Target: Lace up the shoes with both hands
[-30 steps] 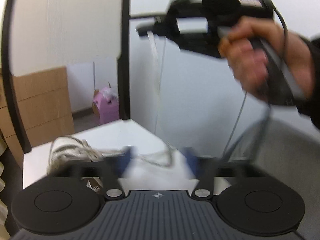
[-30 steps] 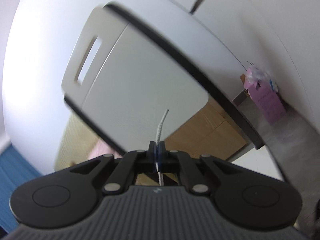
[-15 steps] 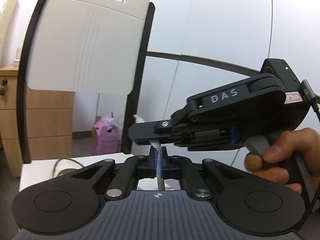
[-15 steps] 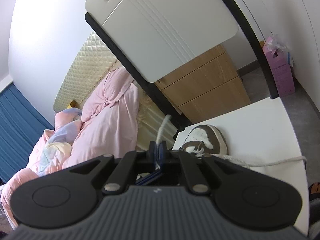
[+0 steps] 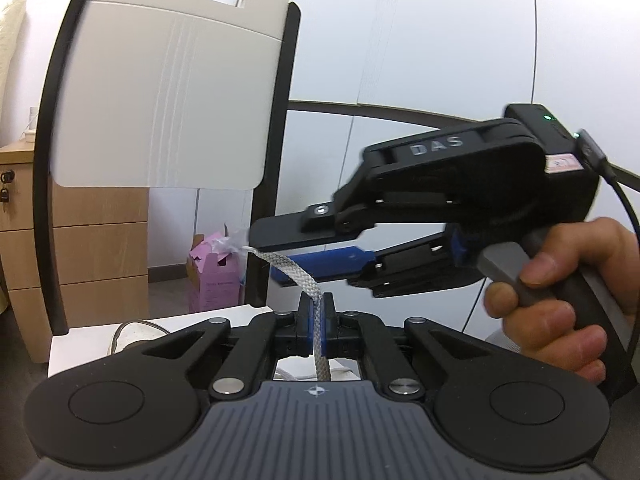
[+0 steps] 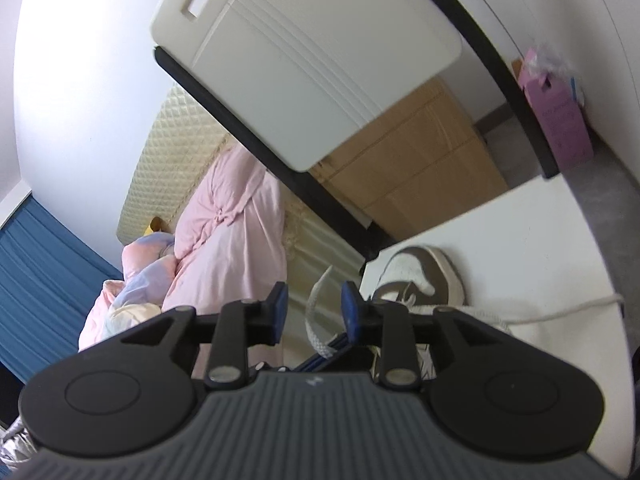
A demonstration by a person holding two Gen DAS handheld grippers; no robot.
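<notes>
Holding the lace (image 5: 318,332) clamped between their blue pads, the left tongs (image 5: 317,322) sit at 6 o'clock of the left wrist view, w/ the free end of the lace running up toward 11 o'clock and passing the tip of the right tongs (image 5: 276,254). The right tongs (image 6: 313,312) stand apart, and in their own view the lace end (image 6: 316,312) hangs loose between the two pads, touching neither as far as I can see. The shoe (image 6: 420,280), white and brown, lies on the white counter (image 6: 520,240) at about 3 o'clock of the right wrist view, below both tools; a second strand (image 6: 560,312) goes from it to the counter edge. I judge this is a hand-over of the lace end between the two tools, approx. mid-threading. Which eyelets are already filled I cannot tell. The next move probably needs one tool to keep a firm grip near the tip, so the end can be aimed at an eyelet w/o slack.
</notes>
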